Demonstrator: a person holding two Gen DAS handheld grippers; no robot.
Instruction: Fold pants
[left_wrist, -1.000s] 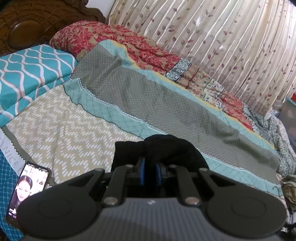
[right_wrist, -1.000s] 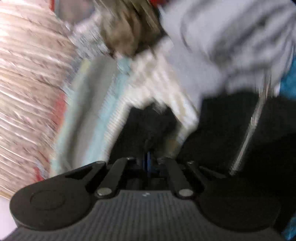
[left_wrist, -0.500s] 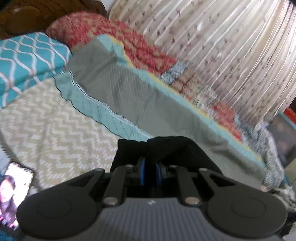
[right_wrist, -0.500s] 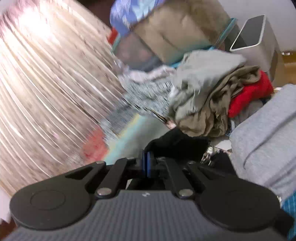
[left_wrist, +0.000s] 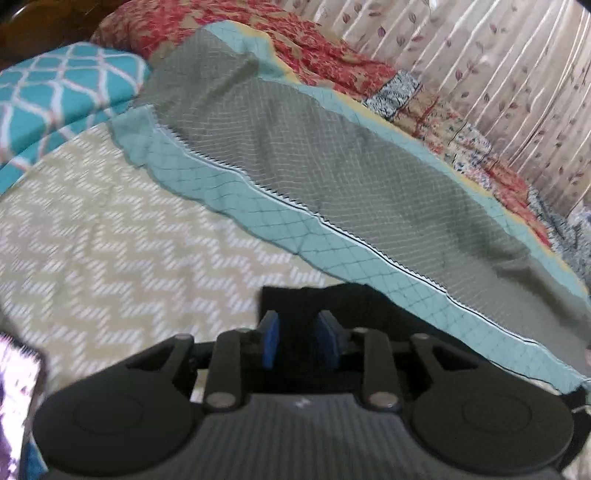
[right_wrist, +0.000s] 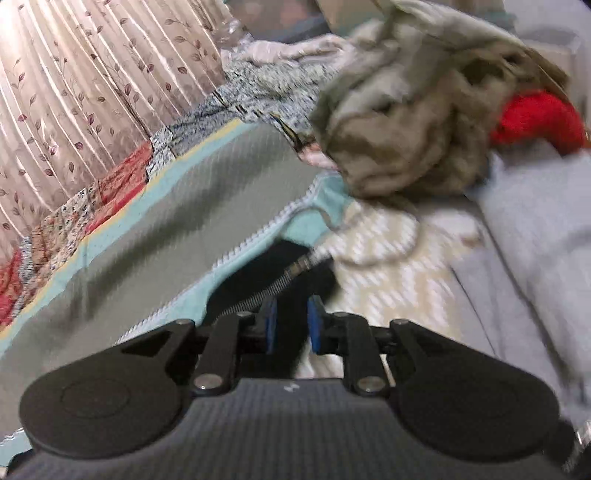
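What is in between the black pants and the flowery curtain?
In the left wrist view, past the black pants comes the grey and teal bedspread, then a red patchwork quilt against the curtain.

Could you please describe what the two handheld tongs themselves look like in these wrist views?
Both look alike. The left tongs and right tongs each have a dark grey ribbed body with a small pale mark at its centre, two round black discs at the sides, black linkage arms with silver pivot pins, and blue pads on the fingers. No sleeve or cable shows.
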